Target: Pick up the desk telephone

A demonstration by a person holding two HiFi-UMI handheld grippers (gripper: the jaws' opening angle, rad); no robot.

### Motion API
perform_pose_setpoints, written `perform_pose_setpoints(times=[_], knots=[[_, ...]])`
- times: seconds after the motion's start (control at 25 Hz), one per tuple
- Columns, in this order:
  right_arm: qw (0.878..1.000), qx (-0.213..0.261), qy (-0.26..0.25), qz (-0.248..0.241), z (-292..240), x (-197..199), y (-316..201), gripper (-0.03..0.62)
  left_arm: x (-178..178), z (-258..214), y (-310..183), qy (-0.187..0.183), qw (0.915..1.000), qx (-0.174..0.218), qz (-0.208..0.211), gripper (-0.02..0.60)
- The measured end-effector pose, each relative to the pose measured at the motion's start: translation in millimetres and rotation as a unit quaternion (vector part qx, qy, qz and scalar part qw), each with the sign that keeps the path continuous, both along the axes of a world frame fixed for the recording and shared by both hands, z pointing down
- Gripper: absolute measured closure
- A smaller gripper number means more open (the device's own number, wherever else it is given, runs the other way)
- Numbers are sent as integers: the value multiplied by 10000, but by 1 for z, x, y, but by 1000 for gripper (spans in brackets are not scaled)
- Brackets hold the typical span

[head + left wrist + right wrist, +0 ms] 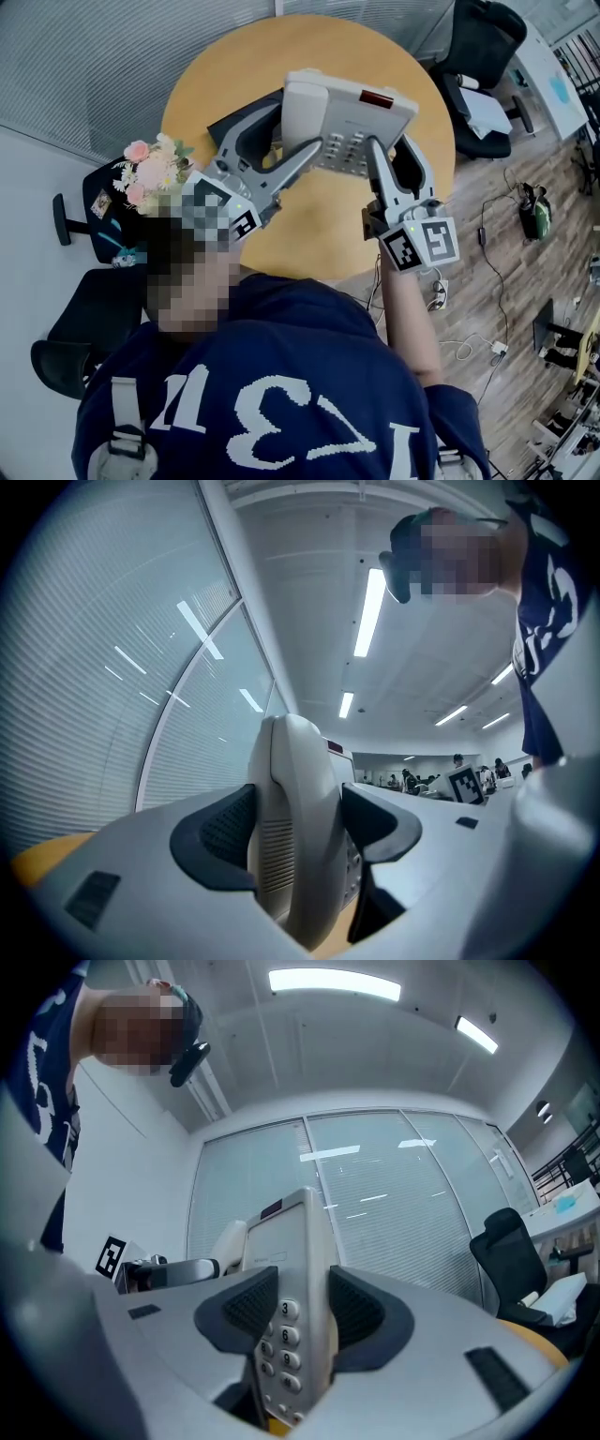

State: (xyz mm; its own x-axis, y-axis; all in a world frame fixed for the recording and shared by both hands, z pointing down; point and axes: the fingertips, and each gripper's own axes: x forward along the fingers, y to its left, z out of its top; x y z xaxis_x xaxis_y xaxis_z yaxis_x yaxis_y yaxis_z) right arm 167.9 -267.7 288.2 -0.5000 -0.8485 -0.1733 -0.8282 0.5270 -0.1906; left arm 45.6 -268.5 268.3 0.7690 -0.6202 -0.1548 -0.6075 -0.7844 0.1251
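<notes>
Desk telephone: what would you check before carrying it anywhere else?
1. Left gripper pads pressing the desk telephone at its handset: ok.
2. Right gripper pads pressing beside the keypad: ok.
3. Telephone clear of the round table: ok.
4. That handset seated on the base: ok.
5. Cord free of snags: cannot tell.
</notes>
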Motion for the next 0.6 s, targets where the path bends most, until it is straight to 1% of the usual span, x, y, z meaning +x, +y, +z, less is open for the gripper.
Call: perform_pose_setpoints(times=[0.32,0.6], knots=[[10000,79,-27,-15,-10,0,3,407,0,-11,5,-1,9999,79,-86,287],[9999,135,-30,18,-14,-1,5,407,-1,-16,6,-44,9998,190,-65,287]])
